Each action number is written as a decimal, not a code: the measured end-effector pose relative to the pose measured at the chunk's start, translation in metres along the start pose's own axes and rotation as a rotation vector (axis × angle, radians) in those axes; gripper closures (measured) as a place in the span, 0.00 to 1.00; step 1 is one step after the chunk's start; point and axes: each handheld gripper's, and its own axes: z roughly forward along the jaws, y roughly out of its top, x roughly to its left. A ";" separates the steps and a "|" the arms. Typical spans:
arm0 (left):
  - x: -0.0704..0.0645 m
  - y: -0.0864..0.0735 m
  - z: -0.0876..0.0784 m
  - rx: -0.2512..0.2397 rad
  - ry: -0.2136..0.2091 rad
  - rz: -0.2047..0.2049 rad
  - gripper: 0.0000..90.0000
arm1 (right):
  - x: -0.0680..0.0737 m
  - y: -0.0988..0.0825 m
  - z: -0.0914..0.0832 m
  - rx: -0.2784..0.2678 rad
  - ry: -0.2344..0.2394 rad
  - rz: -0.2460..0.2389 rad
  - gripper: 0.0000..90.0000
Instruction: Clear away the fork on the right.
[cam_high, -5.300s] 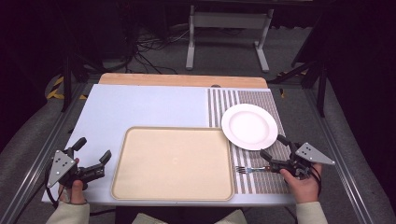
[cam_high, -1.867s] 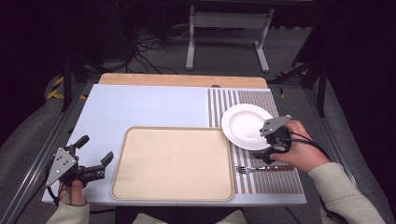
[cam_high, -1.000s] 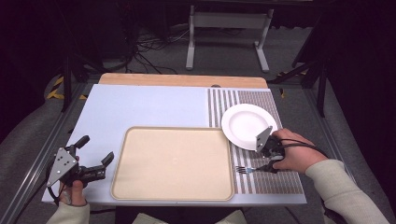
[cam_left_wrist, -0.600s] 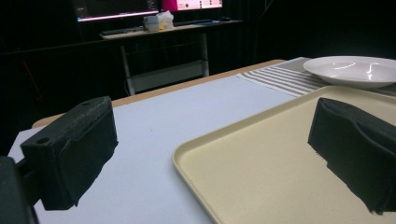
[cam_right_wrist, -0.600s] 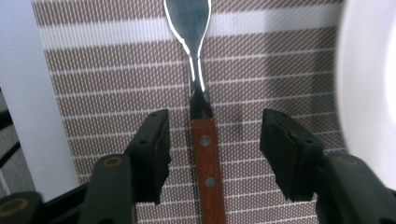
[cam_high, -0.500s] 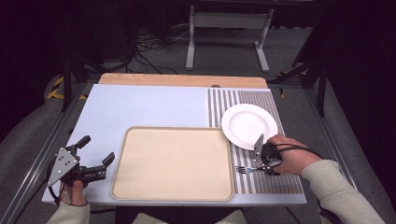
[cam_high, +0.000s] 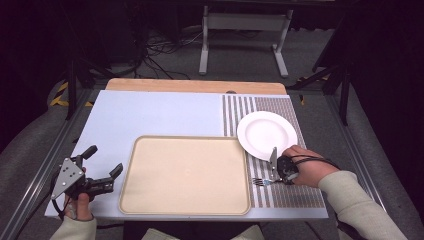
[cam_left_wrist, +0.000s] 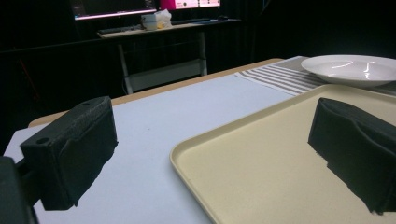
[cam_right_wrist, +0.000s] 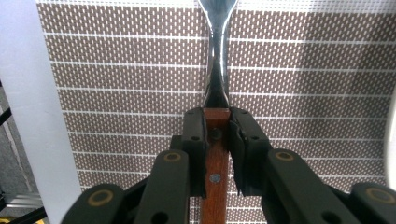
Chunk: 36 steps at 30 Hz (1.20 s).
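A fork (cam_high: 260, 181) with a wooden handle (cam_right_wrist: 216, 163) and a metal neck lies on the brown striped placemat (cam_high: 282, 195), tines pointing toward the tray. My right gripper (cam_high: 280, 172) is shut on the handle's front end; in the right gripper view both black pads (cam_right_wrist: 194, 140) press the wood from either side. A white plate (cam_high: 267, 135) sits just beyond it on the mat. My left gripper (cam_high: 104, 161) stands open by the left rim of the beige tray (cam_high: 185, 175), with nothing between its fingers (cam_left_wrist: 70, 149).
The tray (cam_left_wrist: 261, 154) fills the near middle of the pale blue table sheet (cam_high: 165, 115). A wooden strip runs along the far edge. Metal rails flank the table, and stands and cables lie on the dark floor behind.
My right gripper came down from beside the plate to the fork and shut on its handle. The left gripper has stayed put and open.
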 end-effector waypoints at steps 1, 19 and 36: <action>0.000 0.000 0.000 0.000 0.000 0.000 0.02 | 0.000 0.000 0.000 0.001 0.000 0.002 0.86; 0.000 0.000 0.000 0.003 0.003 0.001 0.02 | 0.003 -0.002 -0.005 -0.031 0.010 0.056 0.86; 0.000 0.000 0.000 0.002 0.005 0.000 0.02 | 0.004 0.001 -0.048 -0.094 -0.072 0.108 0.86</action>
